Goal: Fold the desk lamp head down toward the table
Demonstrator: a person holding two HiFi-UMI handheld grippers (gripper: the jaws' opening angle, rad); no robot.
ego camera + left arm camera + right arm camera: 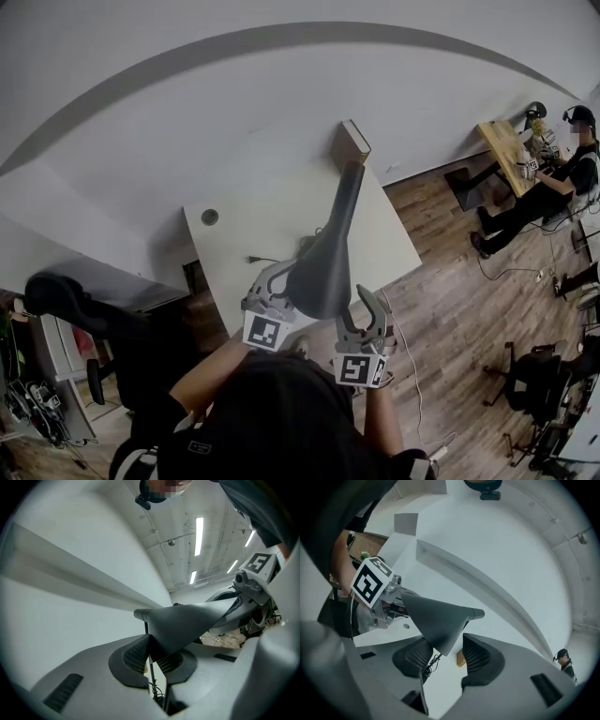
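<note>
Bright, even light all round here. Ceiling strip lights glare white in the left gripper view. The lamp head reads dark, almost without detail. Shadows on the table are faint and soft. Heavy fisheye bends every straight edge, corners go black in both gripper views, and the nearest surfaces there look soft, out of focus.

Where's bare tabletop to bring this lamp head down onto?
Bare: right side of the table, between lamp head and right edge; also the far strip between cable hole and wooden block. Crowded: the near edge, with cord, left tongs and right tongs.
</note>
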